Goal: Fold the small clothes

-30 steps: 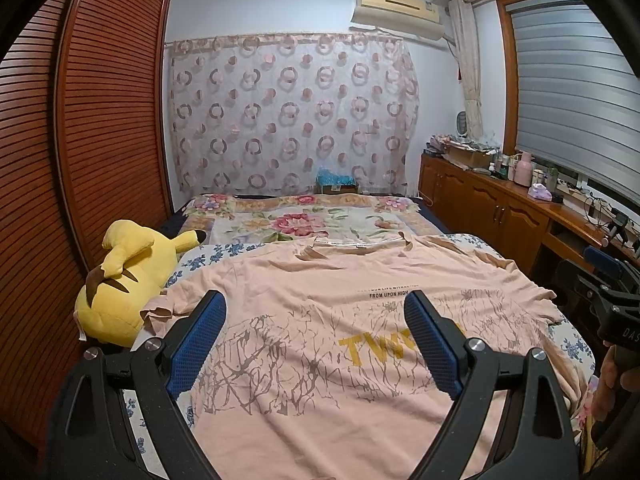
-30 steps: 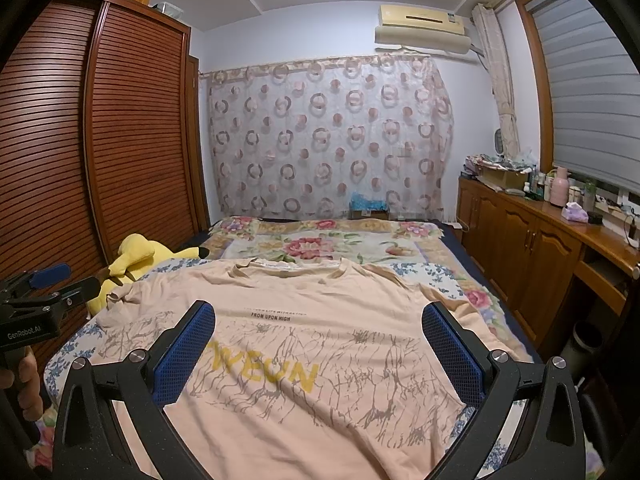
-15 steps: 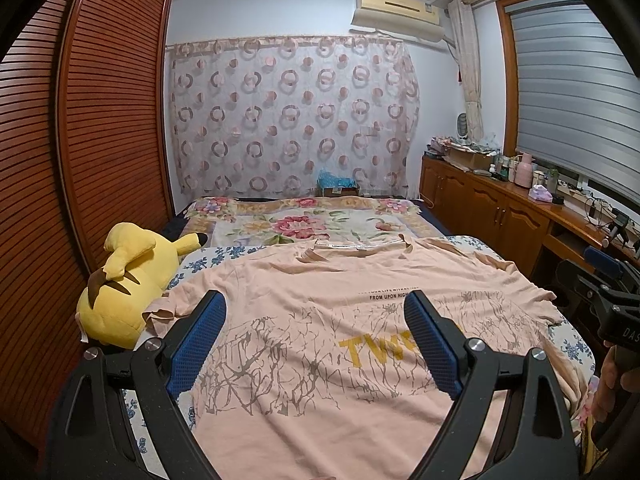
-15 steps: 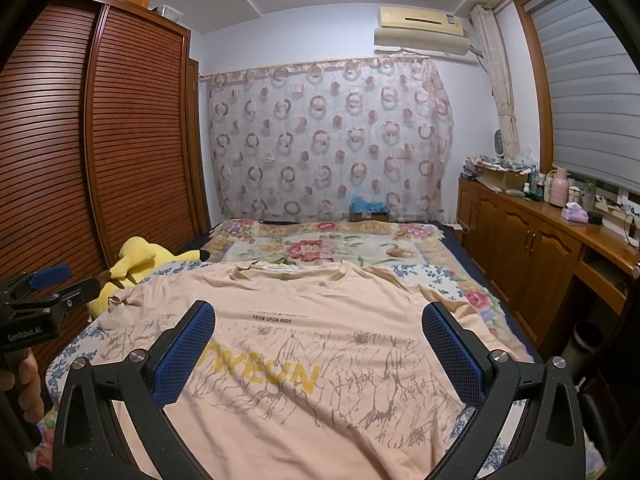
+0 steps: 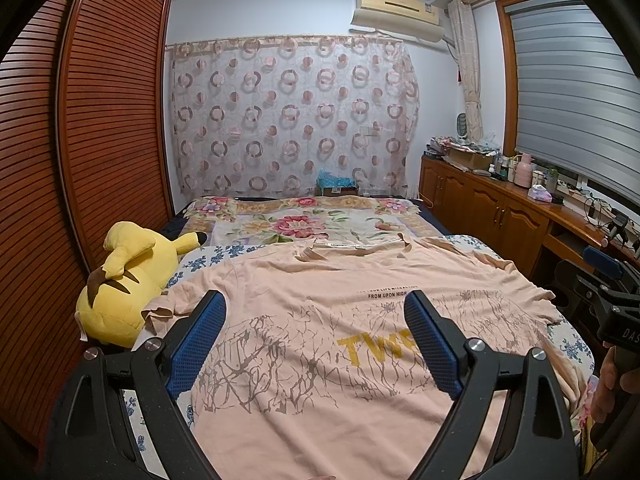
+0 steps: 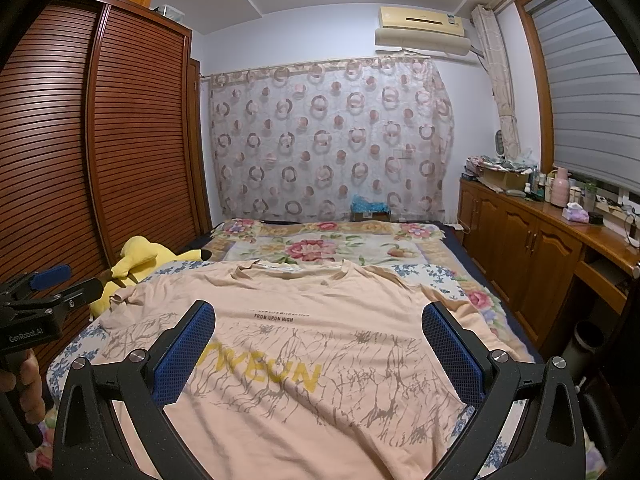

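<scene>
Peach T-shirt (image 5: 328,320) spread flat, face up, on bed (image 6: 436,276). Left tool (image 5: 316,332) and right tool (image 6: 320,344) above it, both spread wide, holding nothing.

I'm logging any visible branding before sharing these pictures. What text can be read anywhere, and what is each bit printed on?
"FROM UPON HIGH": small black print on the chest of the peach T-shirt.
"TWEUN": large yellow letters on the same shirt, the T half hidden behind a blue pad.
"GenRobot.AI": on the body of the left gripper.
"DAS": cut off at the picture's edge, on the right gripper.
The fine line above "FROM UPON HIGH" and the air conditioner labels are too small to read.
</scene>
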Demonstrator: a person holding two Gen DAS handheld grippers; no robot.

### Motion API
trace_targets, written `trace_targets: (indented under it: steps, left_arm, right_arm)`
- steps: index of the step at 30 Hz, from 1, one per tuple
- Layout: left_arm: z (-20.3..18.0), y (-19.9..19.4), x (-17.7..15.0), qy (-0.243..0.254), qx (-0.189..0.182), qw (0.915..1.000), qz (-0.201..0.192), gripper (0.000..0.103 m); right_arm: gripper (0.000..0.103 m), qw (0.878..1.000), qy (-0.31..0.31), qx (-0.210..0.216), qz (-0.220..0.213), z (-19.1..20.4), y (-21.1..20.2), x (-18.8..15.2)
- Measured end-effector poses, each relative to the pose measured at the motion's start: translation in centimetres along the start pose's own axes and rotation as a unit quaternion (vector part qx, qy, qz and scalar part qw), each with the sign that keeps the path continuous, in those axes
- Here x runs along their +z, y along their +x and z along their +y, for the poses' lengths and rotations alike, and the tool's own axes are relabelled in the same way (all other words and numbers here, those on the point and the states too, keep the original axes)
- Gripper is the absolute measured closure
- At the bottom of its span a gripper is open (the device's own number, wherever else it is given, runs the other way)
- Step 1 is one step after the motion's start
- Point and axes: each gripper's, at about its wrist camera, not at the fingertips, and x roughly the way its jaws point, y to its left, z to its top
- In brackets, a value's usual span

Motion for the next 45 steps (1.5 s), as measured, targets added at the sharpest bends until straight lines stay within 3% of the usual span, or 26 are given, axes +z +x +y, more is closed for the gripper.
trace_targets:
  steps: [33, 45]
  left_arm:
    - [0.1, -0.6, 0.6, 0.000, 0.002, 1.0000, 0.001, 0.012]
    - [4.5, 1.9, -0.1, -0.015, 0.029, 0.9988, 0.035, 0.012]
  right_arm:
    - [0.000, 1.000, 0.000, 0.006, 0.000, 0.1, 0.1, 0.0]
    - [0.000, 0.999, -0.012, 0.037, 0.036, 0.5, 3.3, -0.5]
